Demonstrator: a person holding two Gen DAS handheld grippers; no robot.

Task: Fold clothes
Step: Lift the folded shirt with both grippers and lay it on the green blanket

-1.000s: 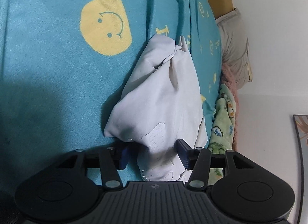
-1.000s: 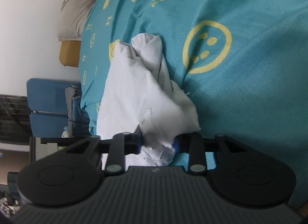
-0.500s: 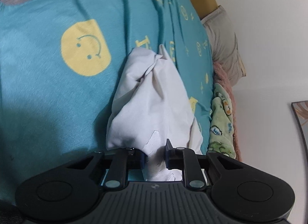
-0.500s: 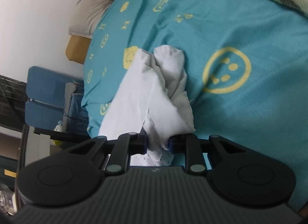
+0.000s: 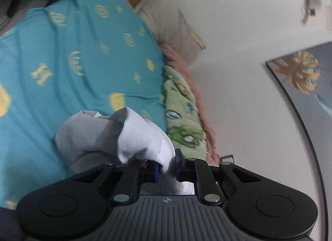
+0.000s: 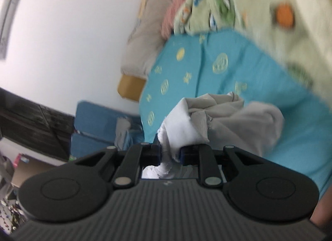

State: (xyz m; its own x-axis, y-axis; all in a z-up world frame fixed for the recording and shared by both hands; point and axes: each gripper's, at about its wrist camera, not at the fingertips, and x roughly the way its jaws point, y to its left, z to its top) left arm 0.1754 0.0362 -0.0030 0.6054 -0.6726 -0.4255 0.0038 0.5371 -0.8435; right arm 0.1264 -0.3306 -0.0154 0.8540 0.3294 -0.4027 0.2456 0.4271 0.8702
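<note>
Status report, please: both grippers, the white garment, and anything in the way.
Left gripper, right gripper pinch white garment. Rest hangs bunched over teal bedspread. Nothing in way.

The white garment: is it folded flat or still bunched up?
Bunched up. The white garment hangs crumpled, pinched by the left gripper and right gripper above the bedspread.

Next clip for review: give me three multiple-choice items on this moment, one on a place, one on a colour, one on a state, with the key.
1. Where does the green cartoon blanket lie?
A. between the bedspread and the wall
B. on the floor
C. over the claw

2. What colour is the bedspread?
A. red with stripes
B. teal with yellow prints
C. plain black

3. What is the left claw doing?
A. gaping open over nothing
B. holding a pillow
C. pinching the white garment

Key: 1 A, it sits along the wall-side edge. 2 B, teal cloth with yellow symbols. 3 C, white fabric is squeezed between its pads.
</note>
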